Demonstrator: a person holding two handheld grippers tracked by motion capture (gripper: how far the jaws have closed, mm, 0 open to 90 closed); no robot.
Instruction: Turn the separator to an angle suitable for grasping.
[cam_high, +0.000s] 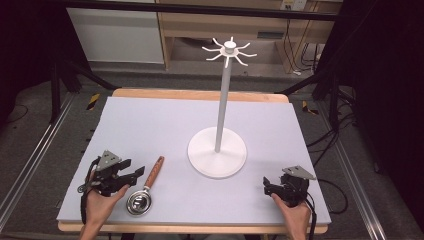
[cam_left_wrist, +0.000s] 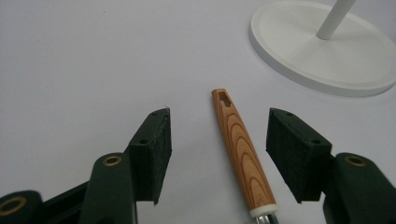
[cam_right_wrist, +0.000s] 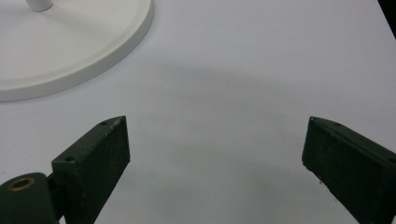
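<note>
1. Pale grey surface (cam_high: 165, 120), white hook stand (cam_high: 218, 150) at centre, wood-handled strainer (cam_high: 145, 187) lying near the front left edge.
2. Left claw (cam_left_wrist: 217, 140) spread wide, wooden handle (cam_left_wrist: 240, 154) between the pads but untouched; right claw (cam_right_wrist: 215, 149) gaping over bare mat, holding nothing.
3. Risk of closing off-centre: handle sits nearer one pad, likely to skid or pivot.
4. Risk of a tail-heavy droop: metal bowl (cam_high: 138, 204) outweighing a grip taken far up the handle.
5. Risk of knocking the stand's base (cam_left_wrist: 322, 46) on lifting.

No legible text or labels
</note>
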